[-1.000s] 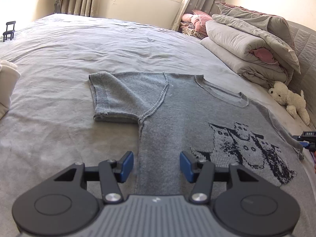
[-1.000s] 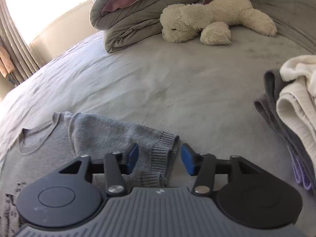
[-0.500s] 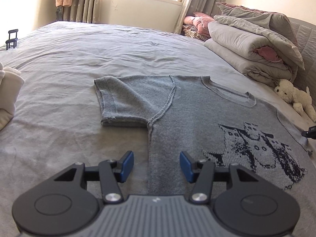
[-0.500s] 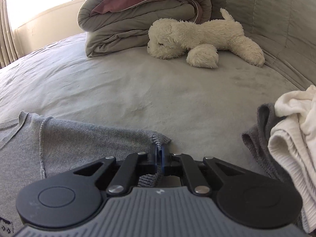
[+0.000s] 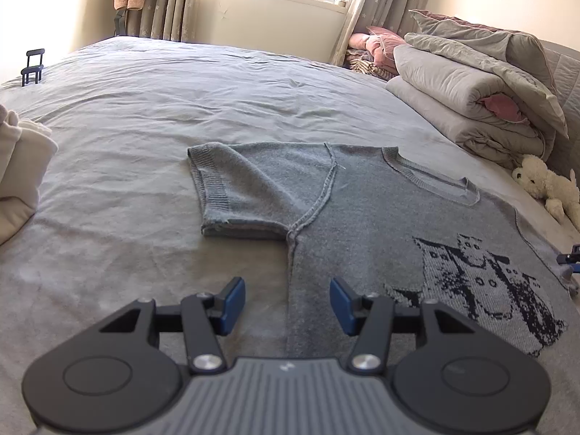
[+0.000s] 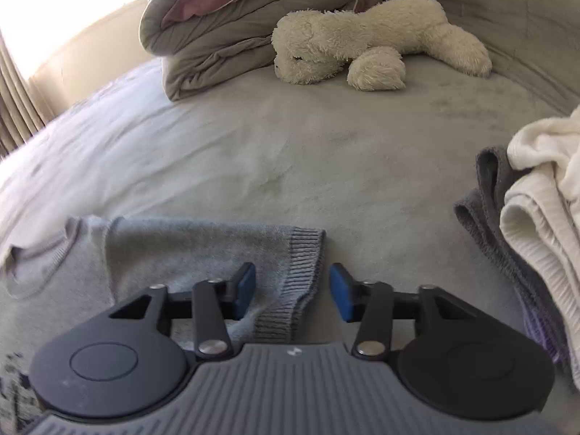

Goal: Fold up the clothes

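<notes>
A grey knit short-sleeved sweater [image 5: 362, 217] with a dark building print lies flat on the grey bed [image 5: 181, 90]. Its left sleeve is spread out in the left wrist view. My left gripper [image 5: 286, 306] is open and empty, just above the sweater's left side seam. In the right wrist view the sweater's right sleeve [image 6: 217, 253] lies flat, its ribbed cuff between my fingers. My right gripper [image 6: 293, 291] is open over that cuff, holding nothing.
A folded grey duvet [image 5: 471, 90] and a white plush dog [image 6: 373, 43] lie near the headboard. A pile of white and grey clothes [image 6: 536, 224] sits to the right of the sleeve. More white fabric [image 5: 18, 166] lies at the left.
My right gripper was shut on the sleeve cuff half a second ago and has now opened, leaving the sleeve flat. My left gripper has drawn back slightly and stays open.
</notes>
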The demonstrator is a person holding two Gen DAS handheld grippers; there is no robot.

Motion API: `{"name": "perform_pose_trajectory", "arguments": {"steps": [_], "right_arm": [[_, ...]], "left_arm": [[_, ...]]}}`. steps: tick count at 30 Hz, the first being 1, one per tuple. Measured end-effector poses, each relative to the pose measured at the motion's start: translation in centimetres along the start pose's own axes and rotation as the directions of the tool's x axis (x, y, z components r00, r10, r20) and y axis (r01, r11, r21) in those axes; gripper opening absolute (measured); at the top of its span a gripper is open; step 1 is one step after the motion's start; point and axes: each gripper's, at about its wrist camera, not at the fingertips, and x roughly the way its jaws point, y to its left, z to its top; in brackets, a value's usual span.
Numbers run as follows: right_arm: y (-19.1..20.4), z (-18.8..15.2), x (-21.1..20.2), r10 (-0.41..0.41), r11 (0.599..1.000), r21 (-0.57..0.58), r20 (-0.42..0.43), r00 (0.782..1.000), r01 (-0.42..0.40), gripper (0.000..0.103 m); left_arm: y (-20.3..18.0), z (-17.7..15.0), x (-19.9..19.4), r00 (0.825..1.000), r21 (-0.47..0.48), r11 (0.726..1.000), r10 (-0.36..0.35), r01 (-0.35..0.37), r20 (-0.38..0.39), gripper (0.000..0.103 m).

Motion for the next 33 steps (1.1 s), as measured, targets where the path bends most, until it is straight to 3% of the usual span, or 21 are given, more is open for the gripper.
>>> {"name": "perform_pose_trajectory", "arguments": {"steps": [1,6,10,17,19,24,25,26,27,33], "right_arm": [[0.5,-0.2,0.0,-0.028,0.999,-0.038,0.01,1.0,0.028,0.002],[1.1,0.7,-3.1,-0.06,0.997,-0.044,0.133,0.989,0.066,0.002],[0.6,0.2,-1.7,-0.13,0.989,-0.06,0.087,0.988,0.135,0.002],[0.9,-0.1,-1.8,-0.125,0.988,-0.072,0.162,0.979,0.138,0.002],[0.8,-0.1,-1.8,-0.116,0.99,-0.068,0.141,0.983,0.126,0.002],[0.0,0.3,-1.6,0.0,0.998,-0.065,0.022,1.0,0.002,0.019],[-0.2,0.4,-2.0,0.009,0.998,-0.056,0.023,1.0,-0.008,0.037],[-0.5,0.5,-2.4,0.015,0.999,-0.04,0.026,1.0,-0.014,0.062],[-0.9,0.6,-2.7,0.022,1.0,-0.019,0.027,0.999,-0.021,0.067],[-2.1,-0.6,-1.6,0.122,0.99,0.085,-0.067,0.99,-0.117,0.067]], "left_arm": [[-0.1,0.0,0.0,1.0,0.005,1.0,0.004,-0.004,-0.002,0.053],[0.3,0.2,0.0,1.0,-0.005,1.0,0.013,-0.013,-0.002,0.053],[0.4,0.1,0.0,1.0,0.001,1.0,0.019,-0.019,0.0,0.053],[0.5,0.2,0.0,1.0,0.003,1.0,0.021,-0.021,-0.003,0.053],[0.5,0.2,0.1,1.0,0.002,1.0,0.02,-0.02,-0.005,0.053],[0.4,0.2,-0.1,1.0,0.0,1.0,0.019,-0.019,-0.008,0.054],[0.5,0.2,-0.1,1.0,-0.003,1.0,0.018,-0.018,-0.008,0.054],[0.5,0.2,-0.1,1.0,-0.004,1.0,0.019,-0.019,-0.008,0.054],[0.5,0.2,-0.1,1.0,-0.006,1.0,0.019,-0.019,-0.008,0.054],[0.4,0.1,0.1,1.0,0.0,1.0,0.022,-0.022,-0.01,0.055]]}}
